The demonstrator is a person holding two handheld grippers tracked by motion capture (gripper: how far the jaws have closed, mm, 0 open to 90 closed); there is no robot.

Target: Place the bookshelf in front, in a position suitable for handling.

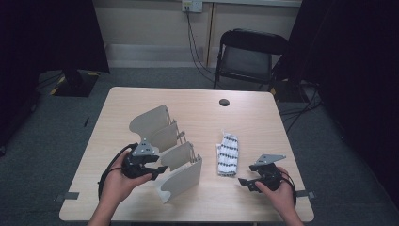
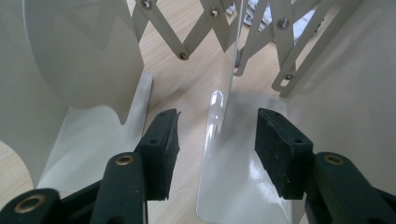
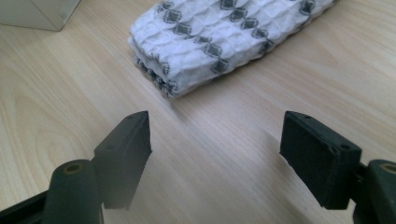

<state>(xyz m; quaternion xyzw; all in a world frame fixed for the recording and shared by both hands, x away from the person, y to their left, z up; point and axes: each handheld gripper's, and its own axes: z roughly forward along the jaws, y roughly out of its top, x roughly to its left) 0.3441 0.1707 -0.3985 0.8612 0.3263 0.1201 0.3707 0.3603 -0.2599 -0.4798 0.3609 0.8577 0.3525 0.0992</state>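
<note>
A cream expanding rack (image 1: 164, 141) with several upright plates stands left of the table's middle. My left gripper (image 1: 157, 170) is at its near side, open. In the left gripper view the left gripper (image 2: 217, 135) straddles the foot of one upright plate (image 2: 229, 79) seen edge-on; neither pad touches it. The scissor lattice (image 2: 219, 23) links the plates behind. A folded white cloth with a black diamond pattern (image 1: 228, 153) lies to the right of the rack. My right gripper (image 1: 245, 182) is near the cloth's front end, open. The right gripper (image 3: 217, 149) has bare wood between its pads, with the cloth (image 3: 224, 42) just beyond.
The wooden table (image 1: 197, 101) has a round cable hole (image 1: 224, 102) near its far edge. A black folding chair (image 1: 249, 56) stands behind the table. A corner of the rack (image 3: 37, 11) shows at the top left of the right gripper view.
</note>
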